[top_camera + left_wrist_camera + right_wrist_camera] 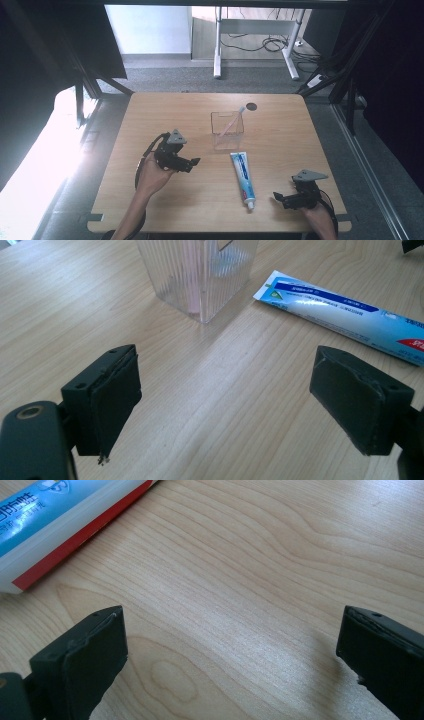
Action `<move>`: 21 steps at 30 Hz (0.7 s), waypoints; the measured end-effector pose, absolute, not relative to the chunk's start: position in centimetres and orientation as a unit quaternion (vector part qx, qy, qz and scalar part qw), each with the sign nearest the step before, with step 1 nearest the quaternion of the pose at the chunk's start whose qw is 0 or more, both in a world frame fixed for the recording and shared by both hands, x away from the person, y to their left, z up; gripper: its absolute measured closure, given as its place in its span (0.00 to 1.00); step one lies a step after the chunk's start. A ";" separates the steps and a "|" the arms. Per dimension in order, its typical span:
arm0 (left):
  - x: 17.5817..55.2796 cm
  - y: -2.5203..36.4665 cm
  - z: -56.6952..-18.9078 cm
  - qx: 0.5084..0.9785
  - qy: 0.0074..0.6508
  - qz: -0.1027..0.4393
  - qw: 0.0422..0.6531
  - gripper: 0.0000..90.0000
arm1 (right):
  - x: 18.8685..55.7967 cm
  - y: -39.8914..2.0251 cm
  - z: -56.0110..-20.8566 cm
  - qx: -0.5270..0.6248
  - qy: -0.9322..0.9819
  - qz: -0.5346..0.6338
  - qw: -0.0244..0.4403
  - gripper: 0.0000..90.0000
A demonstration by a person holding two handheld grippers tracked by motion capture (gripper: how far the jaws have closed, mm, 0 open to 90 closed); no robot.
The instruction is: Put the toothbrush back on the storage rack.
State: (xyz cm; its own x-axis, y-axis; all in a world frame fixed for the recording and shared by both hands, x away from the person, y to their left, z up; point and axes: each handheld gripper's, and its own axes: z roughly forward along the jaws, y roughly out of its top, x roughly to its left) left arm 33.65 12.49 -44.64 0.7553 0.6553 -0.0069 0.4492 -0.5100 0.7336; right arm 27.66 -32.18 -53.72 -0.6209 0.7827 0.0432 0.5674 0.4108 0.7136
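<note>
Overhead, pale wooden table (165, 107), grey carpet (165, 77) (desk legs (218, 50) beyond)

From above the near edge we look forward and down over the whole table (165, 200). Our two riding cameras skim low and close over the wood; both share the toothpaste tube (345, 315), probably its opposite ends.

Left hand-held gripper (196, 161): jaws wide apart, left of surface middle.
Right hand-held gripper (276, 196): jaws wide apart, near front-right corner.
</note>
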 end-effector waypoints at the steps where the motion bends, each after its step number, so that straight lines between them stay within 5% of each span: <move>1: 33.2 12.8 -44.8 0.856 0.322 0.138 0.380 0.15 | 27.7 -32.1 -53.7 0.409 0.826 0.357 0.151 0.00; 21: 29.1 14.3 -48.2 0.849 0.331 0.155 0.383 0.15 | 27.6 -31.8 -53.8 0.405 0.829 0.355 0.149 0.00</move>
State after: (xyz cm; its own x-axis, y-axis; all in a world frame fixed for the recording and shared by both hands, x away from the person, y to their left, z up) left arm 29.12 14.34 -48.22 0.7330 0.6802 0.0105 0.4424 -0.4884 0.7522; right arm 27.63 -31.80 -53.77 -0.6265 0.7783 0.0405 0.5660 0.4186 0.7102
